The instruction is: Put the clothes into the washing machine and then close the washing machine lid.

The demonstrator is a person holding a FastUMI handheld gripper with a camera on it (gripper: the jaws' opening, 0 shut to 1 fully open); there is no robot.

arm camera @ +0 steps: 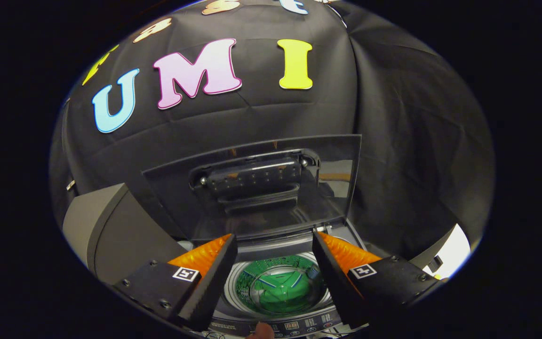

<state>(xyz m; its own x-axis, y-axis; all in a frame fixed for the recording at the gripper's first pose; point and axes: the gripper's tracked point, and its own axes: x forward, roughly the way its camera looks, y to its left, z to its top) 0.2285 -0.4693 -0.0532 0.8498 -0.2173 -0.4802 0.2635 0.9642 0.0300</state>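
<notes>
The green clothes (278, 287) lie already inside the drum of the washing machine (271, 325) — this part looks done. The gripper (274, 263) hangs above with fingers apart (holding nothing), and the lid (252, 188) stands upright at the machine's back edge — not yet closed.

Cloth-walled booth (393, 141) with washing machine (275, 325)

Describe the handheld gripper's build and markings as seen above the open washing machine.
The gripper has two wedge-shaped fingers with ribbed, serrated inner pads, each mounted on a dark boxy block fastened with small screws. Each block carries a small square black-and-white fiducial marker. No cables are visible. The fingers are spread apart with nothing between them.
</notes>
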